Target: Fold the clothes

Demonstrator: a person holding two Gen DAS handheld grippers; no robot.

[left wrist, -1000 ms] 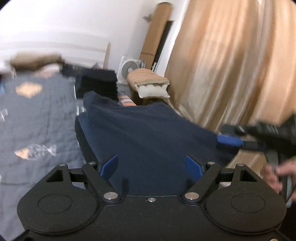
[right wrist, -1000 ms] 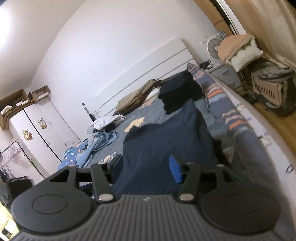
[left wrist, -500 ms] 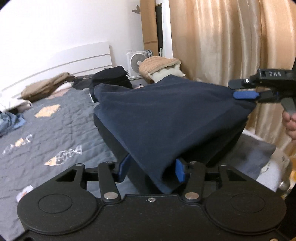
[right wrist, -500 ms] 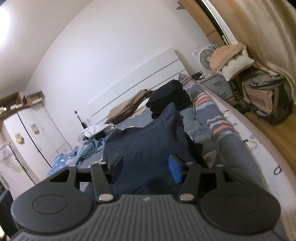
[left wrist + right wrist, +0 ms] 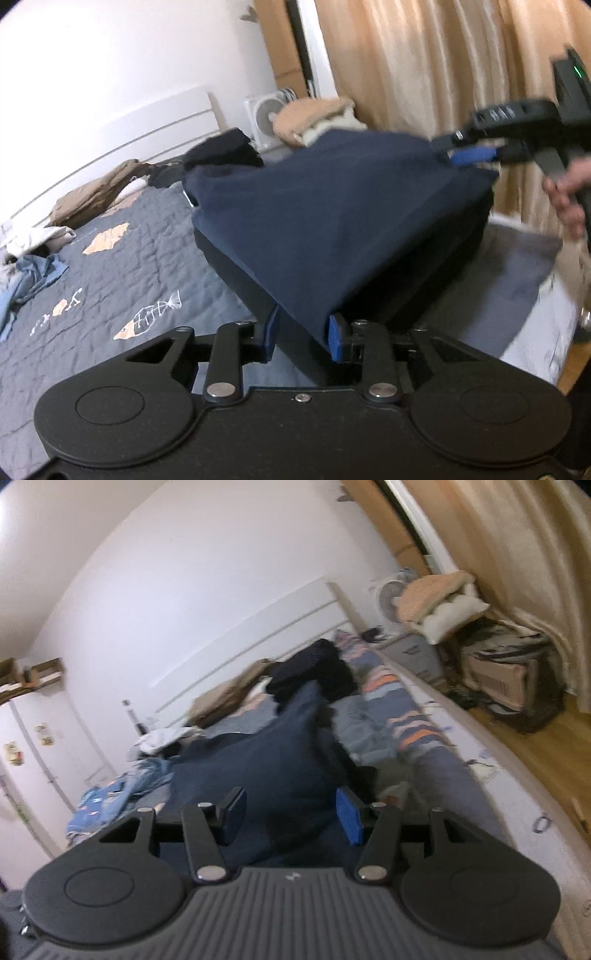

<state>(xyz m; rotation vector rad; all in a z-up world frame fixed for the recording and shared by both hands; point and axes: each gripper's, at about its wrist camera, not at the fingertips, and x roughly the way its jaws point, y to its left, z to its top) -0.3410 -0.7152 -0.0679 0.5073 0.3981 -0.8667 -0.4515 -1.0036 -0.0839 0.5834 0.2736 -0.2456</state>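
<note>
From your left wrist, the left gripper (image 5: pixel 302 334) is closing its jaws around the near corner of the navy garment (image 5: pixel 332 221), with the cloth between the pads though not yet visibly pinched; hurry the lift and that corner may slide out. The garment spans from there across to the right gripper (image 5: pixel 467 155), raised above the bed (image 5: pixel 110 266) (its far edge lies toward the dark pile (image 5: pixel 225 149)). From your right wrist, the right gripper (image 5: pixel 291 814) stands fairly wide with the garment (image 5: pixel 273 753) bunched between its jaws; I cannot tell whether the pads really bite, the view being blurred. If they do not, the garment could sag on that side and the fold land crooked on the bed (image 5: pixel 461 794).
</note>
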